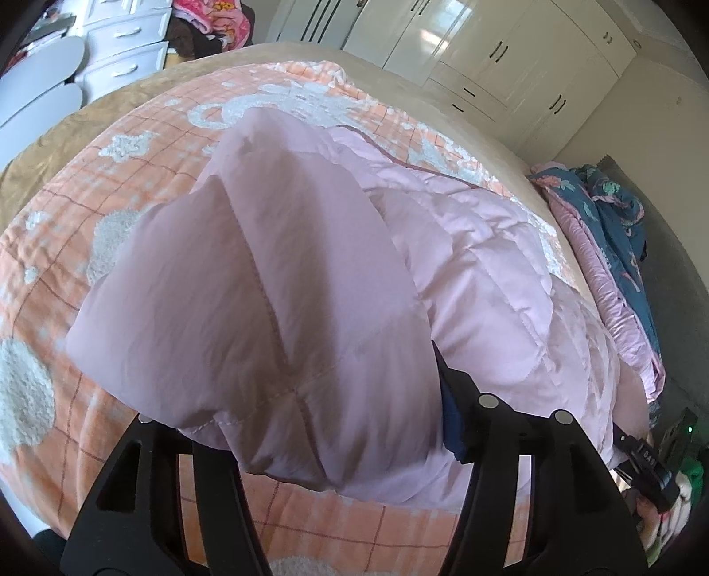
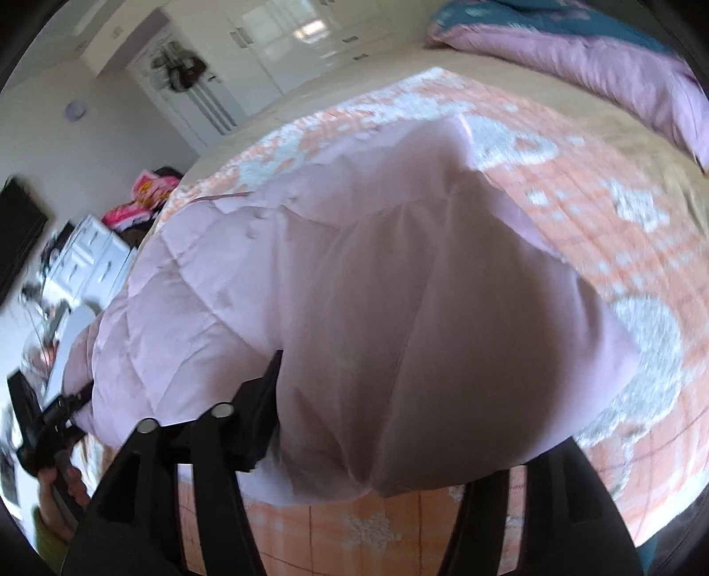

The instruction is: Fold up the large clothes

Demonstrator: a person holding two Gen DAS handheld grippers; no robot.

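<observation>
A pale pink quilted jacket [image 1: 274, 283] lies on a bed under an orange checked blanket [image 1: 57, 248] with white fluffy patches. A folded, puffy part of it fills the space between the jaws of my left gripper [image 1: 292, 390]. It presses against the right finger [image 1: 456, 398] and hides the left one. In the right wrist view the same jacket [image 2: 399, 310] bulges between the widely spread jaws of my right gripper [image 2: 399, 407]. There the left finger [image 2: 261, 407] shows beside the cloth, and the other finger is covered. A hand [image 2: 66, 478] holds the left gripper's handle at the far left.
A rolled pink and teal duvet [image 1: 620, 248] lies along the bed's right edge. White wardrobes [image 1: 487, 48] stand beyond the bed. White drawers [image 1: 124, 48] with a heap of bright pink cloth [image 1: 208, 17] stand at the back left.
</observation>
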